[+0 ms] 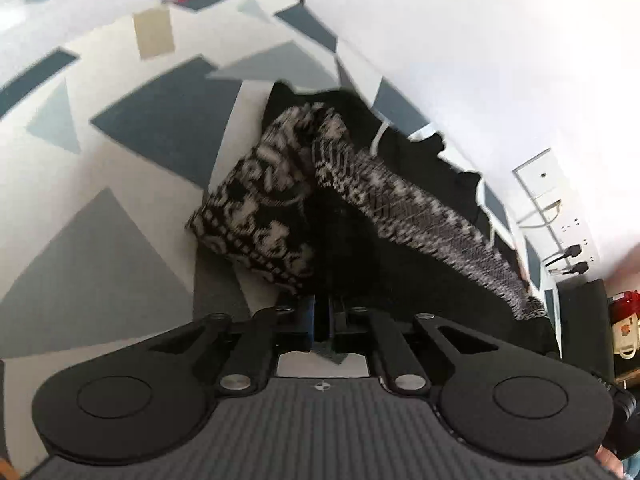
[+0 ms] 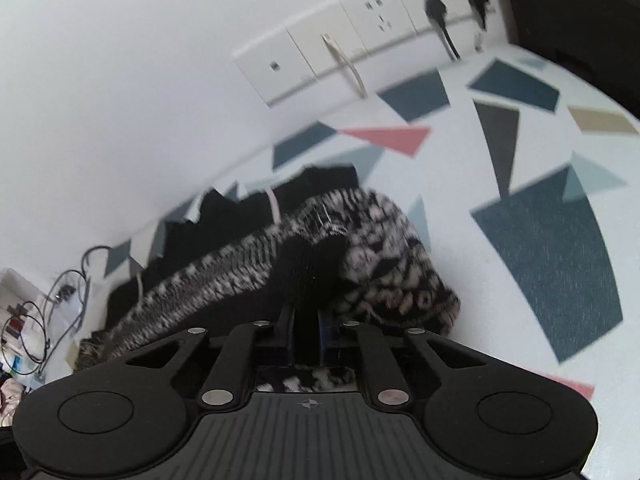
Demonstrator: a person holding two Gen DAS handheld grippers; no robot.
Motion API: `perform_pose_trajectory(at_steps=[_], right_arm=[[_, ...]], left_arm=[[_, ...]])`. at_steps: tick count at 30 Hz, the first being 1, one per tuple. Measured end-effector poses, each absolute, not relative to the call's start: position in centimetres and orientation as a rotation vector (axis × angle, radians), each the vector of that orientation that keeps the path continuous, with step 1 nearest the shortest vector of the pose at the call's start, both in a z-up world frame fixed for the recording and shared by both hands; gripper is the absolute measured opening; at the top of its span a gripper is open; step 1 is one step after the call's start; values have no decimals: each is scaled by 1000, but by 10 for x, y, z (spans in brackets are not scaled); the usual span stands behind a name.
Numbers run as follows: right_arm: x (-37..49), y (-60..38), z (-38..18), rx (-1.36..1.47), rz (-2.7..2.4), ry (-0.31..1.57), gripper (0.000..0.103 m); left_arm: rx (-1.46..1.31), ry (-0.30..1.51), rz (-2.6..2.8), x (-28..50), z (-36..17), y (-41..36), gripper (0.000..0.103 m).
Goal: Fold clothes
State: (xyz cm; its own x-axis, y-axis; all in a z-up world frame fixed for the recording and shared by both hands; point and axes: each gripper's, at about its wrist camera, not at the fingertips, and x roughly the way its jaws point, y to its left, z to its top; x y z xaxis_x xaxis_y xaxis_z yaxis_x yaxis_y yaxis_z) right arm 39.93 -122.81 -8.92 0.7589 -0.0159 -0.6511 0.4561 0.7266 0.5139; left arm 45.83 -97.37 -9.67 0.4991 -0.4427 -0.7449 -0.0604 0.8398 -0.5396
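Knitwear in black and white, a patterned sweater (image 1: pixel 256 208), lay bunched on the table (image 1: pixel 100 240) near the wall, over a plain black garment (image 1: pixel 424 160). The left gripper (image 1: pixel 322 312) was closed on the sweater's near edge, and the right gripper (image 2: pixel 306 320) had also pinched dark knit, with a patterned band stretched between them. Judging from that, the risk was a thin hold: heavy knit could slip from either gripper when lifted, or the black garment beneath could drag along and spoil the fold.
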Motion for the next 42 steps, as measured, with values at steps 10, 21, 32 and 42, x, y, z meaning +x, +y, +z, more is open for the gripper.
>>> perform_pose_trajectory(at_steps=[10,21,32,42], right_arm=[[433,-1252,-37,649,-218,517,9],[536,-1292,-39,656,-184,468,9],[634,-1338,-120,779,-245,641,30],[557,-1327,-102,756,-277,656,49]], left_arm=[[-522,744,-220,482,-26,-992,6],[-538,712,-106,598,-33,-1010,6],[-522,862,38,685,-104,-1019,26],[-259,920,-154,628,-70,-1003,70]])
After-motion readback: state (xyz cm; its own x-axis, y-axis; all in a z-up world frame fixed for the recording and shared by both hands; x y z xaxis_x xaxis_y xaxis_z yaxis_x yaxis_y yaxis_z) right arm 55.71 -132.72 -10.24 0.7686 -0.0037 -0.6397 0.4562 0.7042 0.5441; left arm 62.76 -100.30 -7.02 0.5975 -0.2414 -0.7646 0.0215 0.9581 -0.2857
